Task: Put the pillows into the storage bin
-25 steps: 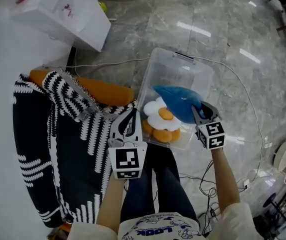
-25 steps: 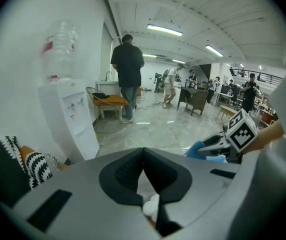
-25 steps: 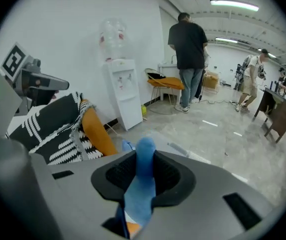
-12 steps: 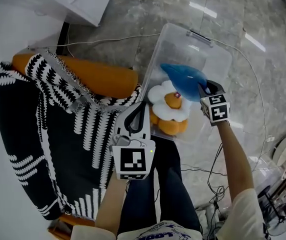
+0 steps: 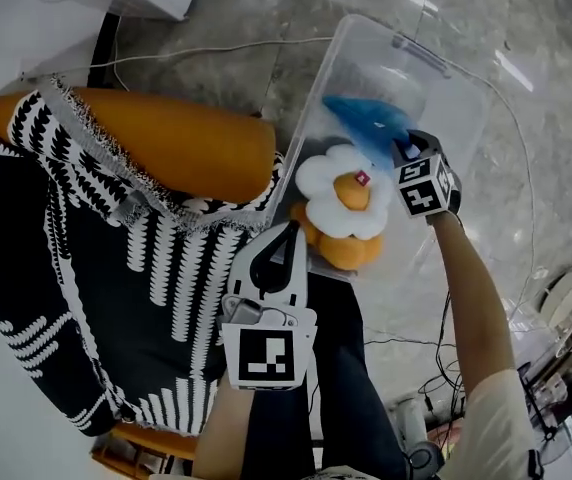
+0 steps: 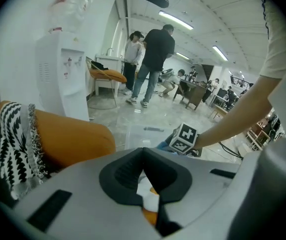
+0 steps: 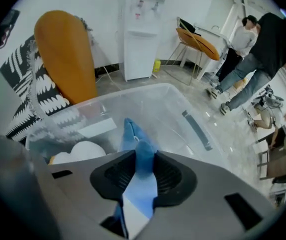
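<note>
A clear plastic storage bin (image 5: 444, 76) stands on the floor beside the orange couch arm (image 5: 166, 143). Inside lies a white flower pillow (image 5: 338, 190) with an orange centre. My right gripper (image 5: 398, 148) is down in the bin, shut on a blue pillow (image 5: 366, 123). In the right gripper view the blue pillow (image 7: 135, 156) fills the gap between the pads, whose jaws have just been opening a little. My left gripper (image 5: 288, 230) hovers at the bin's near edge, shut with nothing in it. Through the left gripper (image 6: 143, 151) a bit of the flower pillow (image 6: 150, 199) shows.
A black-and-white patterned throw (image 5: 96, 268) drapes the couch. White cables (image 5: 216, 48) run over the marble floor around the bin. A white water dispenser (image 7: 145, 34) stands by the wall, an orange chair (image 7: 198, 39) beyond it, and people (image 6: 153, 59) stand farther off.
Both grippers have come lower. The right one has carried the blue pillow deeper into the bin, towards its far side. The left one has dropped near the bin's front edge.
</note>
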`<state>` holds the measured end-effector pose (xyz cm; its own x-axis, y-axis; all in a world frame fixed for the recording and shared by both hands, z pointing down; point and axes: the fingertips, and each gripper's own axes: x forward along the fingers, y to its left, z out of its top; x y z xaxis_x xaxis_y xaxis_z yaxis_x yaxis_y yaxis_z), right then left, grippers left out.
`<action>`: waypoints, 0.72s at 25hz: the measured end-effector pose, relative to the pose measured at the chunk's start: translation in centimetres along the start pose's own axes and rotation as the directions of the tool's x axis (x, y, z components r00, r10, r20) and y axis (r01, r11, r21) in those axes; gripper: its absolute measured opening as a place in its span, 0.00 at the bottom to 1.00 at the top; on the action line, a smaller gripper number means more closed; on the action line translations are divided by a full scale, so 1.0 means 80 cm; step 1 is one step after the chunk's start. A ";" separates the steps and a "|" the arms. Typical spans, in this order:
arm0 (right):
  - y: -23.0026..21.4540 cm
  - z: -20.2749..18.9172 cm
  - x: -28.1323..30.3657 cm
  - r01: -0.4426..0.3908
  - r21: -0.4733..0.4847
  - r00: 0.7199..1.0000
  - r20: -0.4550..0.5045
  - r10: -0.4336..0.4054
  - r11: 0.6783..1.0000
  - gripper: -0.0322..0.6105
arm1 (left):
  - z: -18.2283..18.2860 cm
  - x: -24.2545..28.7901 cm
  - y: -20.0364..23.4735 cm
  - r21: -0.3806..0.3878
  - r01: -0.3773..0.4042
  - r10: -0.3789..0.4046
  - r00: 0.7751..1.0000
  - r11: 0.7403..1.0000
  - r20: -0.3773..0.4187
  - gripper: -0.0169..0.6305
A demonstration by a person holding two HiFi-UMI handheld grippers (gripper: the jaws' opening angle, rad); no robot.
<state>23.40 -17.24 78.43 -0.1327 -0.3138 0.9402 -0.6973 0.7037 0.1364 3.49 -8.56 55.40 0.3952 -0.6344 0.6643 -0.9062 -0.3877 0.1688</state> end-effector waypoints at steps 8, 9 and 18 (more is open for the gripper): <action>0.037 -0.021 0.007 0.029 0.043 0.998 0.056 -0.031 0.999 0.27 | -0.030 0.012 0.000 -0.042 0.001 -0.002 1.000 0.999 -0.023 0.05; 0.047 -0.026 0.005 0.021 0.052 0.998 0.056 -0.024 0.998 0.28 | -0.031 0.012 -0.001 -0.045 0.001 -0.002 1.000 0.999 -0.021 0.05; 0.178 -0.103 -0.016 -0.161 0.146 0.986 -0.030 0.167 0.976 0.34 | -0.031 0.006 -0.024 -0.039 0.031 -0.032 0.999 0.999 -0.026 0.05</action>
<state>19.45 -1.53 81.76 -0.2258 -0.1728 0.9587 -0.7624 0.6440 -0.0634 5.05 -6.43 57.18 0.4196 -0.6042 0.6773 -0.8988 -0.3806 0.2173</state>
